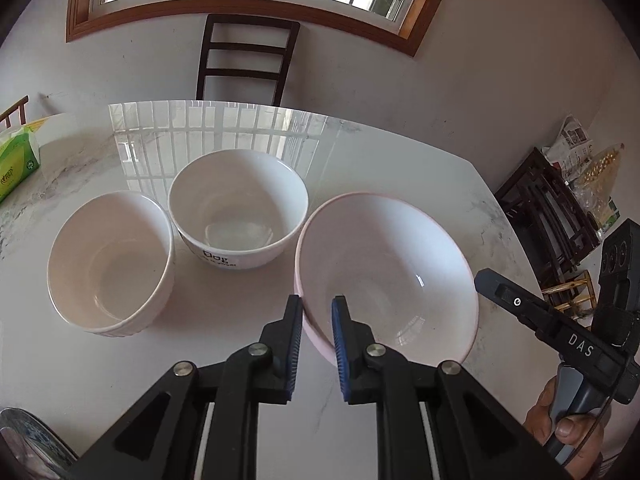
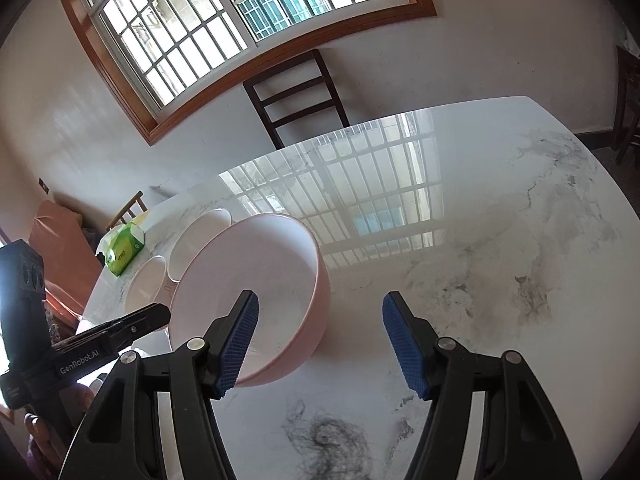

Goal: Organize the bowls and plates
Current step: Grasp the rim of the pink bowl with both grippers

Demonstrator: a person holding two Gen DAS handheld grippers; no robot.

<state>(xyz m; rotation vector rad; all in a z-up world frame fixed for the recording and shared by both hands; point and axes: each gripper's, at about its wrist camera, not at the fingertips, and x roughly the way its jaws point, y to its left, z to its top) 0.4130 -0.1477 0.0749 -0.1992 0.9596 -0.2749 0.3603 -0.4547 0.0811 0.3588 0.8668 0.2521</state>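
Note:
Three bowls stand on the marble table (image 1: pixel 420 152). A wide pink bowl (image 1: pixel 386 276) is on the right; it also shows in the right wrist view (image 2: pixel 248 276). A white bowl with "Dog" lettering (image 1: pixel 238 210) is in the middle and a ribbed white bowl (image 1: pixel 110 266) on the left. My left gripper (image 1: pixel 317 318) straddles the pink bowl's near-left rim, with one finger outside and one inside and a narrow gap between them. My right gripper (image 2: pixel 320 334) is open wide and empty, just right of the pink bowl. It shows in the left wrist view (image 1: pixel 486 278) beside that bowl.
A blue-patterned plate edge (image 1: pixel 28 444) shows at the lower left. A green tissue pack (image 1: pixel 18 160) lies at the table's far left, also in the right wrist view (image 2: pixel 124 246). A dark chair (image 1: pixel 248 60) stands behind the table. Stacked furniture and bags (image 1: pixel 568 200) are to the right.

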